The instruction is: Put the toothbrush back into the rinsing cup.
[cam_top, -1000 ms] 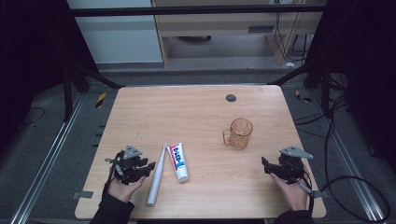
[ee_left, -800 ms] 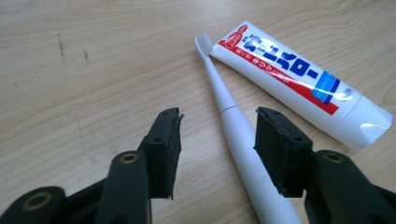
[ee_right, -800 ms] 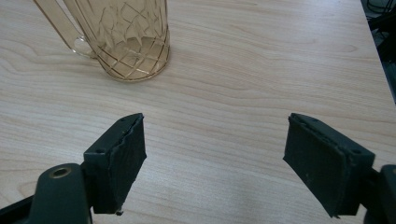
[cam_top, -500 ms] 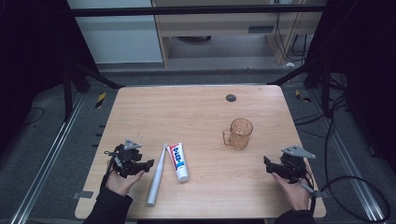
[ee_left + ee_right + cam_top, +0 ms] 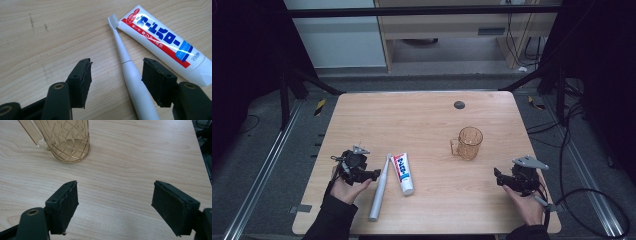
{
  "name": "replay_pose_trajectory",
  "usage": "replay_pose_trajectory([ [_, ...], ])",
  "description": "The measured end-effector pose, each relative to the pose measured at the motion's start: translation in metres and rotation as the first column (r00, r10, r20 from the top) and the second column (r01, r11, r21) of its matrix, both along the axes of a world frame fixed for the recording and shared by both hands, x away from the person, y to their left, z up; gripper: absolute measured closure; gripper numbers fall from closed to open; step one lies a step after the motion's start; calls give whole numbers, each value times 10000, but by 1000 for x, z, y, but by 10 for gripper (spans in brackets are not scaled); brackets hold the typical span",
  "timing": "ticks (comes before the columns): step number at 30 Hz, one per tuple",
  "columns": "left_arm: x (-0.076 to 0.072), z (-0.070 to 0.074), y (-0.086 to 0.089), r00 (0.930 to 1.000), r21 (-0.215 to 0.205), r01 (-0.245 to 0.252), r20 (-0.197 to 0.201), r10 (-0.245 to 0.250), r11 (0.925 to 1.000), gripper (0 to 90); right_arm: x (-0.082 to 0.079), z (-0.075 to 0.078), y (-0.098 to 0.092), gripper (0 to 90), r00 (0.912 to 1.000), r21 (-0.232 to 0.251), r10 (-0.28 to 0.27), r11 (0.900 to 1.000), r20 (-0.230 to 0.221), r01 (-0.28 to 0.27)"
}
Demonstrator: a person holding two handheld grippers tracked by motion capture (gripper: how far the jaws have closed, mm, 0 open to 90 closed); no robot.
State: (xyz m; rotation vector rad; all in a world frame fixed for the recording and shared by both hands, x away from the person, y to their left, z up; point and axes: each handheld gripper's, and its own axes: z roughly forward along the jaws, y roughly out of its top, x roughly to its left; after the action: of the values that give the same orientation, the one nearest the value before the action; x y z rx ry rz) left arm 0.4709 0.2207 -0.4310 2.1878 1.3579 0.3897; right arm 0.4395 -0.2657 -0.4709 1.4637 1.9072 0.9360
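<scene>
A white electric toothbrush (image 5: 379, 190) lies on the wooden table (image 5: 427, 125), brush head away from the person, beside a white, red and blue toothpaste tube (image 5: 403, 172). My left gripper (image 5: 374, 174) sits just left of the toothbrush handle. In the left gripper view its jaws have just been opening; the left gripper (image 5: 117, 65) stands open, the toothbrush (image 5: 130, 75) lying between the pads untouched and the toothpaste tube (image 5: 165, 42) beyond the right jaw. An amber glass mug (image 5: 469, 143) stands upright at centre right. My right gripper (image 5: 498, 178) rests open near the front right, with the mug (image 5: 67, 142) ahead of the open right gripper (image 5: 115, 187).
A small black round disc (image 5: 459, 105) sits in the table top near the far edge. Dark frame posts and cables stand around the table on the floor. The person's hands come in at the front edge.
The left gripper has shifted a little away from the front edge, and its jaws look wider. Toothbrush, tube and mug lie where they were. The right gripper has kept still.
</scene>
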Motion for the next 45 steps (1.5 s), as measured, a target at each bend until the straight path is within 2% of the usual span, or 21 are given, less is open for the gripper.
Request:
replay_pose_trajectory([
  [14, 4, -9, -16, 9973, 454, 384, -648, -354, 9982, 400, 0, -2, 0, 215, 10000, -24, 11, 10000, -78, -11],
  [23, 8, -12, -21, 9933, 529, 380, -1106, -320, 9979, 431, 2, -3, 2, 222, 9998, -35, 143, 9999, -152, -143],
  [27, 10, -14, -23, 9915, 535, 219, -1291, -149, 9983, 444, 2, -3, 3, 226, 9997, -27, 164, 9999, -181, -165],
  [39, 14, -21, -27, 9871, 492, 10, -1597, 69, 9988, 514, 3, -4, 3, 232, 9991, -103, 299, 9995, -292, -302],
  [42, 15, -24, -28, 9829, 546, 7, -1840, 94, 9985, 526, 2, -5, 4, 234, 9988, -156, 342, 9993, -353, -347],
  [45, 16, -25, -29, 9823, 602, -44, -1869, 156, 9982, 545, 3, -5, 4, 234, 9984, -153, 394, 9991, -403, -400],
])
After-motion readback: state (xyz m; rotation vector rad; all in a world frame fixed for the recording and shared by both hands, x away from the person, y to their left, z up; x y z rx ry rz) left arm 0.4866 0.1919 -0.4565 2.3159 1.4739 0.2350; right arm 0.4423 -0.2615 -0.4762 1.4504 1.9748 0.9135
